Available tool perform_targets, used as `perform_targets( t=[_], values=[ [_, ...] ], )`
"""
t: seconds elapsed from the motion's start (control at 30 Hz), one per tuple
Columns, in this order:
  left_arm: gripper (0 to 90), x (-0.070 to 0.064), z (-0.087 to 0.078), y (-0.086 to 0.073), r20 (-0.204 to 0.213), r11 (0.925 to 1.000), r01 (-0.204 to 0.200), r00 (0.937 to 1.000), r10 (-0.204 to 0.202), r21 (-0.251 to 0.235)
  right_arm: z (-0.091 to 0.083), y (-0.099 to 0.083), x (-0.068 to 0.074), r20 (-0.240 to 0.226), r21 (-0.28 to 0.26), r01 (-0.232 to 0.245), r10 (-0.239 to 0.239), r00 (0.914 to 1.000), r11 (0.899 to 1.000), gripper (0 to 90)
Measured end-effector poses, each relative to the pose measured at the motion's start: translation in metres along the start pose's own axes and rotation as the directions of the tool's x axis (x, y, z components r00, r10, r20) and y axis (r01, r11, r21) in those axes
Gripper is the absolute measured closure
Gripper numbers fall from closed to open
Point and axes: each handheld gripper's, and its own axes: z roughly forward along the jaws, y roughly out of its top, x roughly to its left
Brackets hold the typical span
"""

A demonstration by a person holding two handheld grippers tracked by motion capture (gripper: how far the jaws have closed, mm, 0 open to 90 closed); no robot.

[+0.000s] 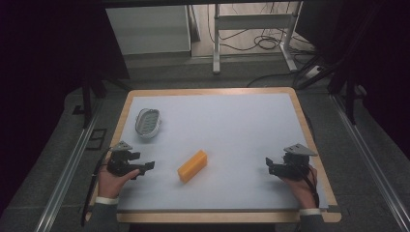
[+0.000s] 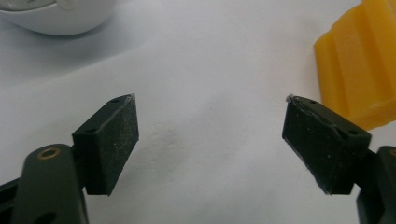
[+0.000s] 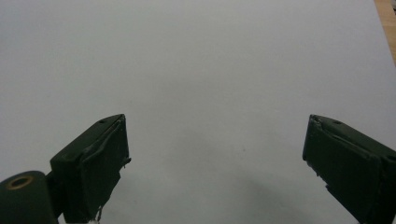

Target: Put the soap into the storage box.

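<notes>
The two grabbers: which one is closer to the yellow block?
The left gripper, at the left of the high view. The yellow block lies just beside its open jaws, while the right gripper sits well apart from it near the table's right edge.

Overhead forward-down view; low jaw-level close-ups, all sharing the white mat [image 1: 232, 125].

Sheet [image 1: 232, 121]: white, matt, smooth, paper-like, faintly creased; covers the table.
Table [image 1: 309, 130]: light wood edge round the sheet.
Block [image 1: 192, 166]: yellow-orange, on the sheet, waxy with moulded ridges.
Dish [image 1: 147, 123]: glossy white outside, ribbed grey inside; beyond the block.
Left gripper [image 2: 210, 140]: matt black plastic, dusty rubbery pads, brass-coloured rivet.
Right gripper [image 3: 215, 163]: same finish, pad edges frayed.
</notes>
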Motion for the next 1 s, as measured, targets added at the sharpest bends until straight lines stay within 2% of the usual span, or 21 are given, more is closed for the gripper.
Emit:
perform_targets(
  t=[0.23,0.37,0.47,0.5,0.53,0.67,0.83,1.0],
  values=[
    [15.8,0.001,-0.004,0.0,-0.029,1.0,-0.004,0.9996,0.004,0.004,-0.007,-0.003,-0.01,0.005,-0.027,-0.036,0.037,0.9993,0.999,7.0],
    [15.9,0.001,-0.004,0.0,-0.034,1.0,-0.002,0.9994,0.002,0.006,-0.009,-0.003,-0.012,0.008,-0.032,-0.035,0.036,0.9993,0.999,6.9],
    [16.8,0.001,-0.004,0.001,-0.029,0.9999,0.008,0.9996,-0.007,0.015,-0.009,-0.003,-0.012,0.009,-0.032,-0.047,0.048,0.9988,0.998,6.9],
    [16.9,0.001,-0.005,0.001,0.0,0.9998,0.014,0.9999,-0.014,0.016,-0.01,-0.002,-0.013,0.003,-0.036,-0.055,0.056,0.9984,0.998,6.9],
    [16.9,0.001,-0.005,0.001,0.004,0.9997,0.015,0.9999,-0.015,0.017,-0.01,-0.002,-0.014,0.005,-0.036,-0.056,0.056,0.9984,0.998,6.9],
    [17.0,0.001,-0.006,0.001,-0.014,0.9995,0.012,0.9998,-0.011,0.031,-0.012,-0.002,-0.015,0.006,-0.035,-0.065,0.065,0.9978,0.997,7.0],
    [17.3,0.0,-0.013,0.003,-0.012,1.0,0.006,0.9999,-0.006,0.006,-0.012,-0.003,-0.016,0.009,-0.037,-0.063,0.063,0.998,0.997,7.0],
    [17.1,0.001,-0.015,0.007,-0.002,0.9997,-0.019,0.9998,0.019,0.013,-0.013,-0.003,-0.016,0.004,-0.033,-0.055,0.055,0.9985,0.998,7.0]
  ],
)
